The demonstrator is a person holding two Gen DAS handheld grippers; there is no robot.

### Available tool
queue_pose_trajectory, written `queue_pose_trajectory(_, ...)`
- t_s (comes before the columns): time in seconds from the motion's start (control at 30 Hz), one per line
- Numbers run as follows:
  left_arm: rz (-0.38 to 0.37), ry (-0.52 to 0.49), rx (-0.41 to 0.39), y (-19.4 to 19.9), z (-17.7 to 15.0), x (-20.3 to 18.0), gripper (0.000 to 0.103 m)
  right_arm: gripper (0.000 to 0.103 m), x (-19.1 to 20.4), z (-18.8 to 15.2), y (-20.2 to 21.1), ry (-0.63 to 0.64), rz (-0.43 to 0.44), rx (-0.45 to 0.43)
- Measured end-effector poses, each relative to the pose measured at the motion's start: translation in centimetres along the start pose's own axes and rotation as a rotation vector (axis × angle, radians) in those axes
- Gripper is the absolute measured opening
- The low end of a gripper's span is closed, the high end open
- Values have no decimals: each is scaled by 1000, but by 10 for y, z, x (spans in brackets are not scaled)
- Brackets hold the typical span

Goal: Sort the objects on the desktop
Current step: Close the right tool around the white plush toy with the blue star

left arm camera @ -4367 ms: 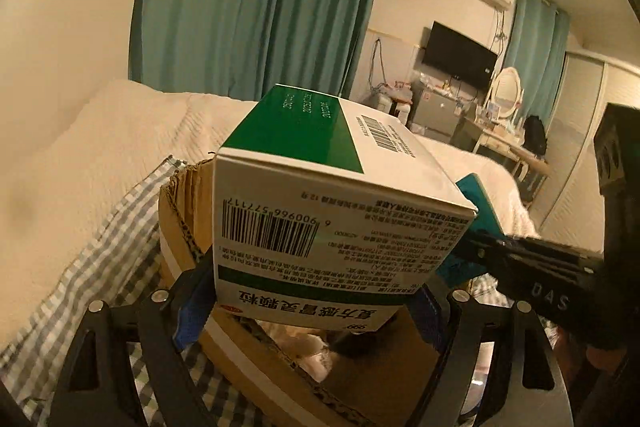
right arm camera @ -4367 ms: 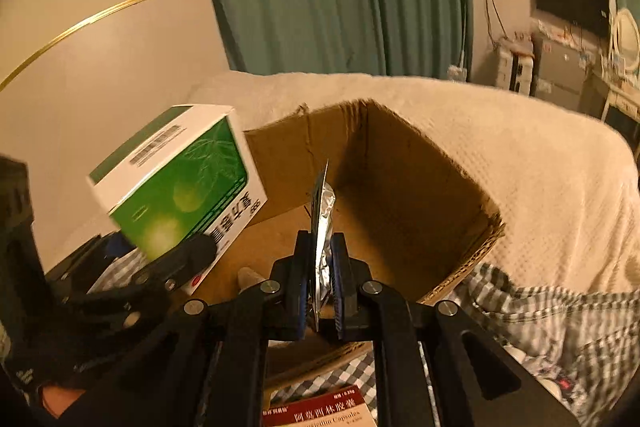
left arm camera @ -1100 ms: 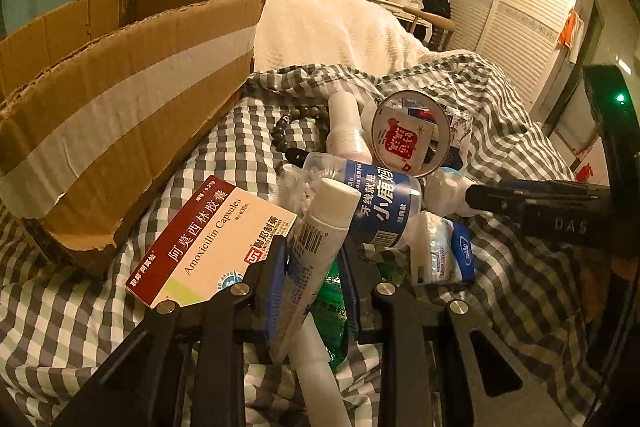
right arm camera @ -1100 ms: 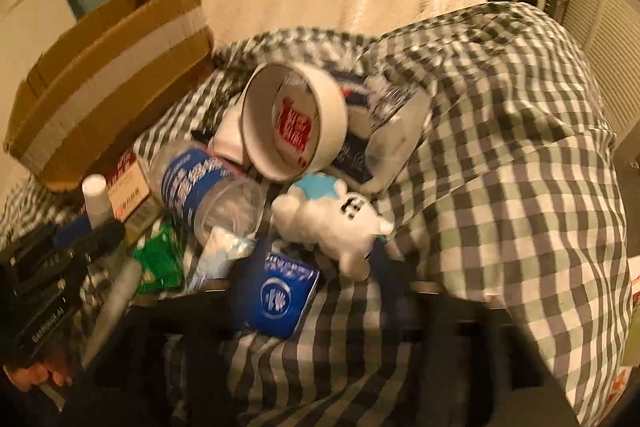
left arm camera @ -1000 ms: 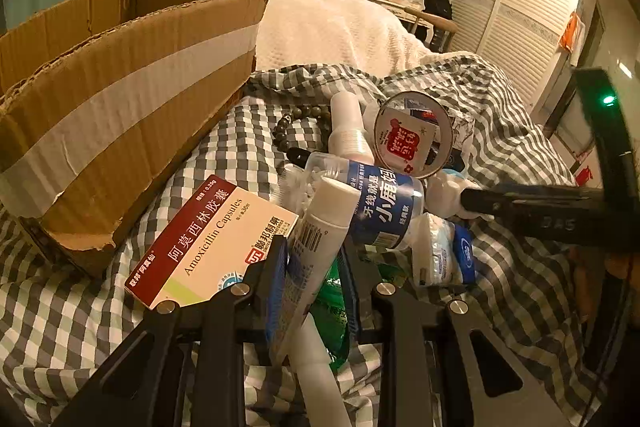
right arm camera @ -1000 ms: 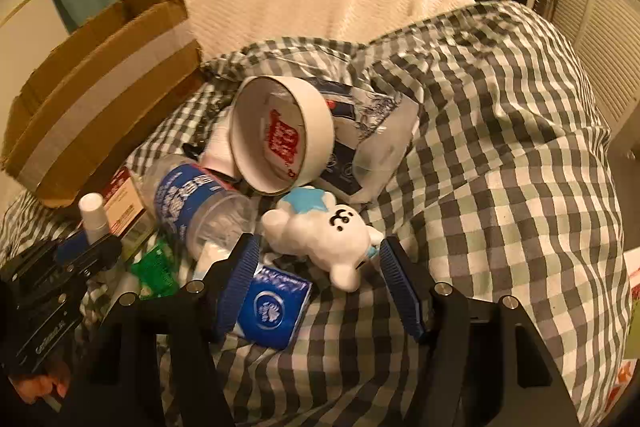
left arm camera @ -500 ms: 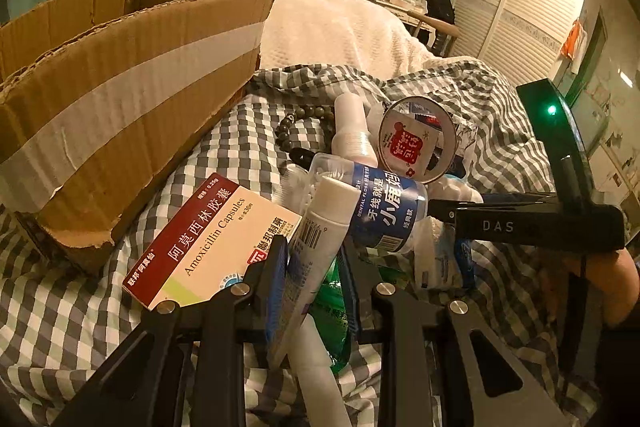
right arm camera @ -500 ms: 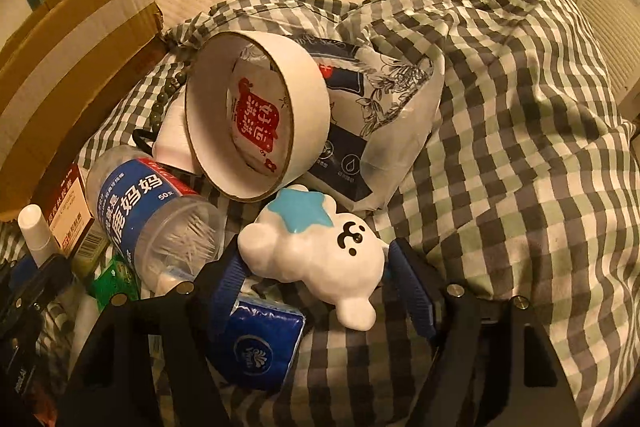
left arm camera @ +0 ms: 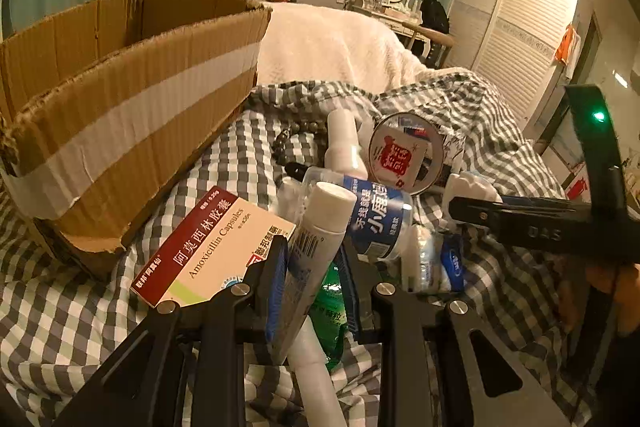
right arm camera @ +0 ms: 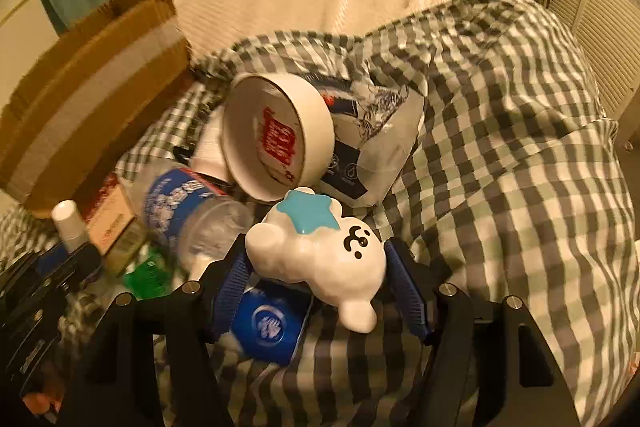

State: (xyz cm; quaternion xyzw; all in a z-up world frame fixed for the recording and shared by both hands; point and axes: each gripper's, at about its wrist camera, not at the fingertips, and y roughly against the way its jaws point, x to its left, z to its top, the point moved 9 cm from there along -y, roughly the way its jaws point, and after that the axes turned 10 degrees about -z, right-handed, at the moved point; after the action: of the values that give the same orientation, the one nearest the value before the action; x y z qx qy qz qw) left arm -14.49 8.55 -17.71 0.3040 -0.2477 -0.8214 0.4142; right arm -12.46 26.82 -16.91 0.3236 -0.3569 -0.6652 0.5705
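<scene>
My left gripper (left arm camera: 312, 263) is shut on a white tube (left arm camera: 316, 247) with a white cap, tilted up over the checked cloth. My right gripper (right arm camera: 320, 267) is shut on a white bear figure (right arm camera: 320, 251) with a blue star, held just above the pile; the right gripper also shows in the left wrist view (left arm camera: 536, 227). The open cardboard box (left arm camera: 120, 99) with white tape stands to the left, and shows in the right wrist view (right arm camera: 88, 87). The tube's cap is visible in the right wrist view (right arm camera: 68, 219).
On the checked cloth (right arm camera: 500, 147) lie an amoxicillin box (left arm camera: 208, 247), a blue-labelled plastic bottle (left arm camera: 372, 215), a white round tub (right arm camera: 276, 139), a printed plastic bag (right arm camera: 376, 131), a blue tissue pack (right arm camera: 272, 323), a green packet (left arm camera: 328, 311), a bead bracelet (left arm camera: 292, 135).
My right gripper has closed on the white bear and lifted it slightly off the pile. My left gripper still grips the white tube in about the same place.
</scene>
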Motion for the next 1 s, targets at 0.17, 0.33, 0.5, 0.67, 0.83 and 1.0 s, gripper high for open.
queue_pose_trajectory(0.17,-11,0,-31,11,7,-4,26,66,-3,-1,20,-4,31,-32)
queue_pose_trajectory(0.33,-23,6,-74,27,18,-8,25,66,8,2,39,4,60,-69)
queue_pose_trajectory(0.5,-25,-1,-108,39,27,-10,20,66,21,10,60,31,82,-114)
queue_pose_trajectory(0.67,-19,13,-71,28,22,-3,20,66,32,13,72,52,99,-139)
queue_pose_trajectory(0.83,9,16,13,0,5,5,21,66,29,9,65,49,96,-115)
queue_pose_trajectory(1.0,63,1,63,-30,2,13,22,66,25,5,57,41,97,-97)
